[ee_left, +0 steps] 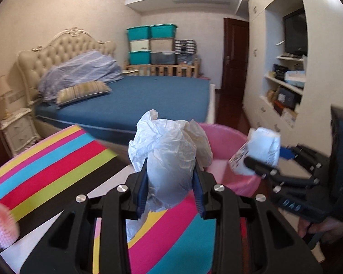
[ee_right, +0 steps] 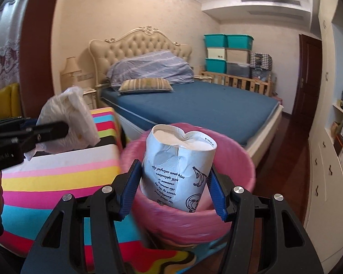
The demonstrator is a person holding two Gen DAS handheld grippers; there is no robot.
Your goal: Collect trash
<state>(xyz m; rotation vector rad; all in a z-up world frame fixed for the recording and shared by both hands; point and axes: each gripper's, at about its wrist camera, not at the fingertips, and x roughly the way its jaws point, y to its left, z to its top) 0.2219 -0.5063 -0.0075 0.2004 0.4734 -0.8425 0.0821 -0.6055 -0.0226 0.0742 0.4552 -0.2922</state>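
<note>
The right gripper (ee_right: 173, 178) is clamped on a crushed paper cup (ee_right: 178, 169), mouth tilted away, already over the pink-lined bin (ee_right: 235, 196). The left gripper (ee_left: 170, 182) pinches a crumpled white bag (ee_left: 169, 150) just short of the bin's near rim, which lies ahead-right. What is inside the bin cannot be seen.

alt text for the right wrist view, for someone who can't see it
The right gripper holds a dented paper cup between its blue fingers, above a pink-lined trash bin. At left, the left gripper grips crumpled white plastic over a striped surface, with a blue bed behind.
</note>
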